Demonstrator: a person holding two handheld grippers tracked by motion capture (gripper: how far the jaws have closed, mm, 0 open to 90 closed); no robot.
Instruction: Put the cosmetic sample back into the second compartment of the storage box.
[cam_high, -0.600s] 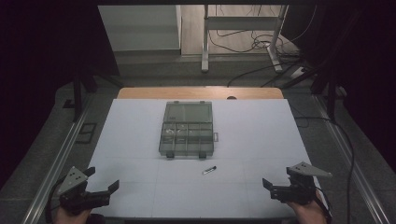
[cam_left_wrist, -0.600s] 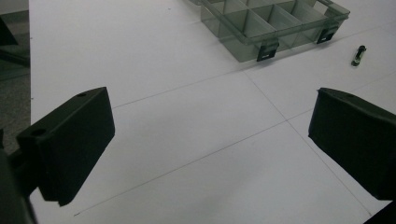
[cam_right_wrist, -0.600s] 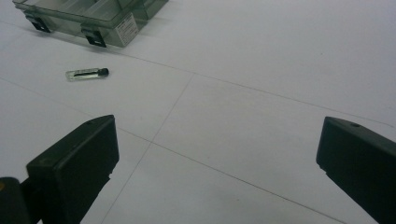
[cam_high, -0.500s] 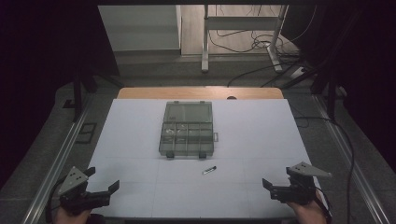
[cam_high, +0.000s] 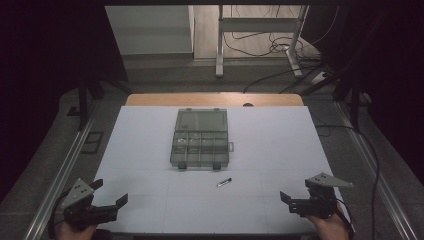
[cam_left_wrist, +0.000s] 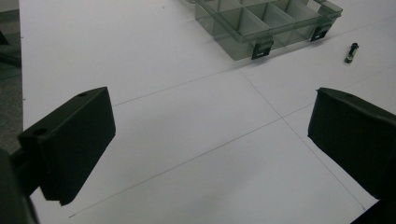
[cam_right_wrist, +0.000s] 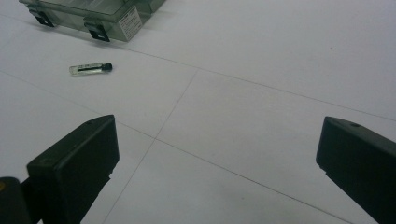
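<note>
A clear compartment box (cam_high: 201, 138) with black latches lies shut in the middle of the white table (cam_high: 150, 130); I also see the box (cam_left_wrist: 261, 21) in the left gripper view and the box (cam_right_wrist: 93, 11) in the right gripper view. A small clear vial with a black cap (cam_high: 224, 182) lies just in front of it, seen as the vial (cam_left_wrist: 351, 51) and the vial (cam_right_wrist: 90, 68). My left gripper (cam_high: 111, 198) hovers at the near left corner, open and empty. My right gripper (cam_high: 286, 201) hovers at the near right, open and empty.
The table's near edge runs just under both hands. Metal rails (cam_high: 60, 175) flank the table on each side. Behind it stand a desk frame (cam_high: 260, 35) and loose cables (cam_high: 280, 50) on the floor. Thin grid lines cross the white surface.
</note>
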